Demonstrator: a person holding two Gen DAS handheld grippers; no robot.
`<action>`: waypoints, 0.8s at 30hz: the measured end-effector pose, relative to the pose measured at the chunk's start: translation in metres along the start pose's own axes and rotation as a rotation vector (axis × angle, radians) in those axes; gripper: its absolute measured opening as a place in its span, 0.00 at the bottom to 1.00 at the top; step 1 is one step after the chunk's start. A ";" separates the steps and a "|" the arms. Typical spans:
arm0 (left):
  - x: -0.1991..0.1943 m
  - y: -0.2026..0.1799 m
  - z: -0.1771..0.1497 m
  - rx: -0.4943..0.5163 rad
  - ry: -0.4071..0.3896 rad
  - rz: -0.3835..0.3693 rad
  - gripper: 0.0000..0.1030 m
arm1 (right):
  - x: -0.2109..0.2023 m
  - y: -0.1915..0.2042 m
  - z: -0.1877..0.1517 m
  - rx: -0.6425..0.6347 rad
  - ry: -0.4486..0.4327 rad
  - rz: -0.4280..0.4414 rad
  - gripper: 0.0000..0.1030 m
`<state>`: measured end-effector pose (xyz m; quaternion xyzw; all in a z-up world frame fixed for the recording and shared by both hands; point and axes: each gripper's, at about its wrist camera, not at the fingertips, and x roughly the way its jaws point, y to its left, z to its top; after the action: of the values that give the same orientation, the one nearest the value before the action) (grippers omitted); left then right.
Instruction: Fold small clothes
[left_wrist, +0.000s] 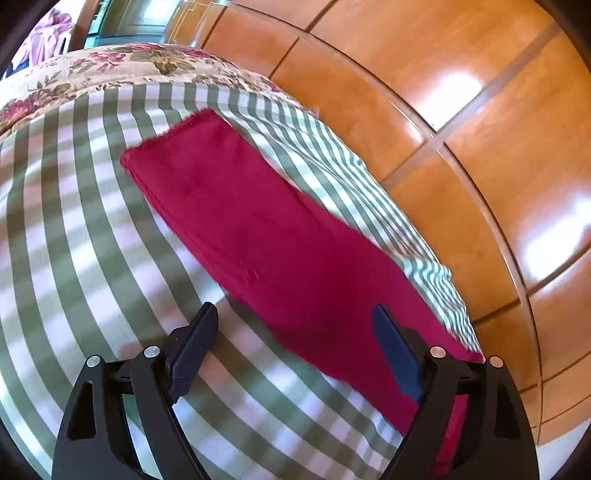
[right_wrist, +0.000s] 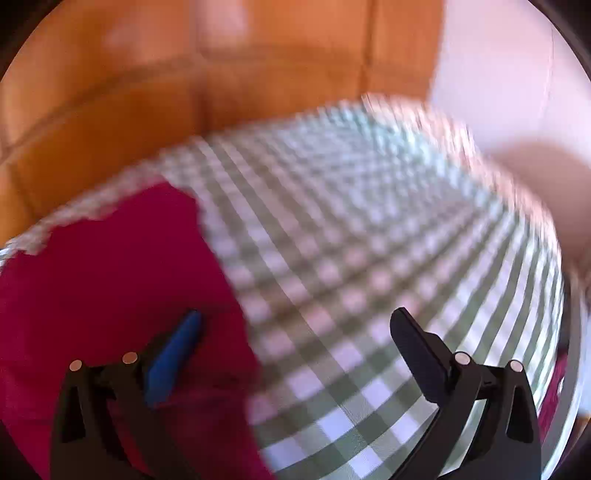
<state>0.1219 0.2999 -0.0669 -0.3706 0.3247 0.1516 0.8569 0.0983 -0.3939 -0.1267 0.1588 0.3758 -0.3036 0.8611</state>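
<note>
A dark red cloth (left_wrist: 258, 229) lies folded into a long strip on the green-and-white checked tablecloth (left_wrist: 74, 240), running from the far middle to the near right. My left gripper (left_wrist: 295, 314) is open above the cloth's near part, holding nothing. In the right wrist view the same red cloth (right_wrist: 110, 277) fills the lower left, blurred. My right gripper (right_wrist: 299, 317) is open and empty; its left finger (right_wrist: 173, 354) is over the cloth and its right finger (right_wrist: 417, 354) over the tablecloth (right_wrist: 369, 240).
Orange-brown wooden panels (left_wrist: 461, 129) stand close behind the table's right edge. A floral fabric (left_wrist: 129, 62) borders the far side of the tablecloth. A purple garment (left_wrist: 48, 33) hangs at the far left. A blurred skin-toned shape (right_wrist: 546, 184) is at the right.
</note>
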 end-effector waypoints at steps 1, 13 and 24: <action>0.002 0.004 0.006 -0.013 -0.009 0.002 0.82 | -0.001 -0.003 0.001 0.015 -0.006 0.007 0.98; 0.039 0.012 0.050 -0.152 -0.027 -0.028 0.31 | -0.008 0.005 -0.005 -0.018 -0.070 -0.044 0.98; -0.019 -0.119 0.026 0.286 -0.185 -0.109 0.07 | -0.008 0.004 -0.005 -0.014 -0.073 -0.040 0.98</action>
<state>0.1794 0.2376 0.0231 -0.2465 0.2422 0.0907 0.9340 0.0939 -0.3847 -0.1239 0.1342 0.3495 -0.3238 0.8689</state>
